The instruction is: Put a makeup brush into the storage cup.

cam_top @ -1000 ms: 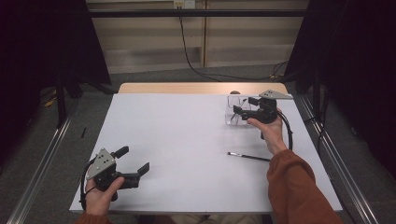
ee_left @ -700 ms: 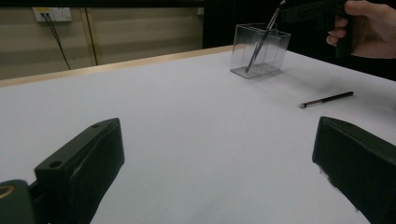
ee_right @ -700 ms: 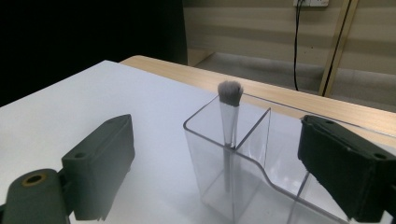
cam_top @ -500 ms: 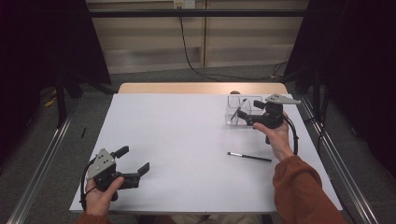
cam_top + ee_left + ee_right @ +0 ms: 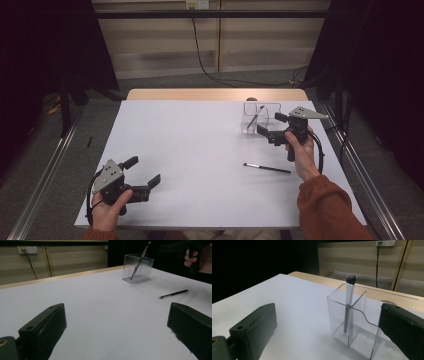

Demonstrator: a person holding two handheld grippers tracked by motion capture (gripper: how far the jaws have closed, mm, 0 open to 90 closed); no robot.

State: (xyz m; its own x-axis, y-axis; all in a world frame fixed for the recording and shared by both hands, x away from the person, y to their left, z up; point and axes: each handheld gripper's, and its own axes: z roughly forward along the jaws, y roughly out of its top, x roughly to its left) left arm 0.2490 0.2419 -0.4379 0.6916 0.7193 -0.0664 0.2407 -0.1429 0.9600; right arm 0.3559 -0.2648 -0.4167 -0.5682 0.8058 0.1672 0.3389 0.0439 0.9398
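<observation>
A clear holder (image 5: 264, 111) with compartments stands at the far right of the white table (image 5: 200, 145). One makeup brush (image 5: 255, 119) leans inside it, bristles up. A second brush (image 5: 267, 168) lies flat nearer the person. My right gripper (image 5: 270, 124) hovers just right of the holder; its jaws have just been opening and hold nothing. In the right gripper view the holder (image 5: 359, 340) and its brush (image 5: 348, 305) stand just ahead of the open right gripper (image 5: 327, 312). My left gripper (image 5: 143, 171) rests open and empty at the near left. In the left gripper view the left gripper (image 5: 116, 312) faces the holder (image 5: 147, 266) and the lying brush (image 5: 173, 293).
A wooden strip (image 5: 200, 94) runs along the table's far edge, with a small round thing (image 5: 251, 99) on it behind the holder. Metal rails (image 5: 45, 175) flank both sides. A black cable (image 5: 200, 55) hangs down the back wall.
My right gripper has drawn back to the right, away from the holder, with its jaws wider apart. The brush stays standing in the holder. The left hand has not moved.
</observation>
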